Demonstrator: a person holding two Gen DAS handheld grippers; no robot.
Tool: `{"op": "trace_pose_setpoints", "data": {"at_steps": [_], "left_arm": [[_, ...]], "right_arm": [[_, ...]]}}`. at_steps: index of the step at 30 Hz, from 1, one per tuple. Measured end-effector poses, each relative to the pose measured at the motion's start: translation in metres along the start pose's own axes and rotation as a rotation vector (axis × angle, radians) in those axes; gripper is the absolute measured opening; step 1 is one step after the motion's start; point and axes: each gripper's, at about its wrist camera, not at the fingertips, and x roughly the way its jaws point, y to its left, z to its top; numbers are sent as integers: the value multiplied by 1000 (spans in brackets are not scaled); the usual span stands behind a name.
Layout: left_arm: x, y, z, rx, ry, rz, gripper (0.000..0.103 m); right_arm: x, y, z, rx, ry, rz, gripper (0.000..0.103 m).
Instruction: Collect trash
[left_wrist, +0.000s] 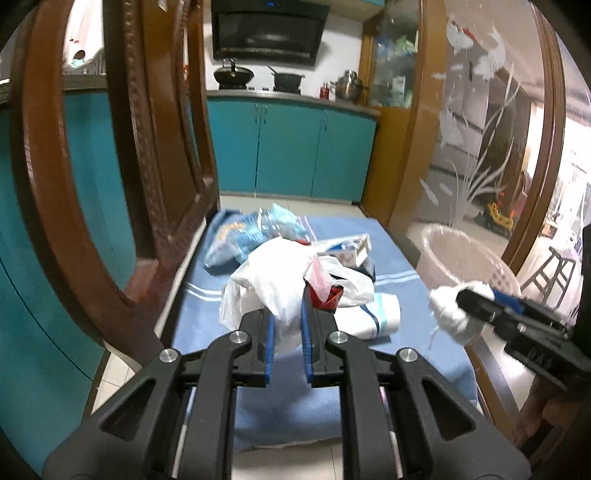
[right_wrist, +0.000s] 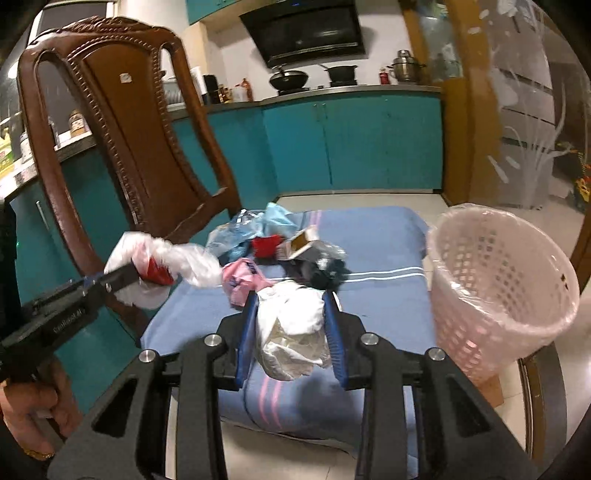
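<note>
1. While both tools are loaded, nothing is binned yet. Left tool (left_wrist: 286, 332) is clenched on a thin white plastic bag (left_wrist: 273, 280) w/ something red inside. Right tool (right_wrist: 291, 332) is clamped on a crumpled white tissue wad (right_wrist: 291, 328).
2. Rest of the trash pile (right_wrist: 280, 243) (blue wrappers, red cup, small carton, pink packet) sits on the blue striped cushion (right_wrist: 373, 236), mid-seat, beside the brown chair back (right_wrist: 122, 122).
3. Pink basket (right_wrist: 506, 284), w/ a clear liner, stands tilted at the cushion's right edge, mouth facing the tools.
4. Risk A: bag film is slick and only a pinch of it is gripped. Loose tails hang out sideways. A quick swing could let it slip, or dump the red item out of the bag mouth.
5. Risk B: tissue wad bulges out below the right pads, prob soft and compressible. A thin strand also dangles in the left view. Could shed a bit short of the basket.
6. Risk C: basket looks light and already leaning. A bump from the right tool on the rim could roll it off the edge, and the liner may fold in and block the opening.
7. Risk D: left tool is the far one from the basket, so its path crosses the pile and the right tool. Collision, or dragging pile items to the floor, seems likely if both go at once.
8. Suggest right drops first, then left.
</note>
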Motion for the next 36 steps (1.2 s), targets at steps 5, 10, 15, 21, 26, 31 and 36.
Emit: {"op": "trace_pose_setpoints", "data": {"at_steps": [5,10,15,21,26,31,36], "left_arm": [[5,-14,-2,26,14,4,13],[13,-17,-2,29,33,8,13],[13,-14,-4,30,39,13,13],[15,-11,-6,24,50,12,14],[15,-9,-6,22,46,13,14],[14,-9,-6,21,47,11,14],[14,-9,-7,19,47,12,14]], "right_arm": [[11,-13,-8,20,28,-10,35],[8,-12,-9,3,15,-18,35],[6,-12,-10,-1,18,-16,35],[7,-6,-11,-19,24,-18,35],[9,-4,-12,-21,28,-20,35],[11,-4,-13,-24,31,-19,35],[13,-3,-14,-26,37,-21,35]]}}
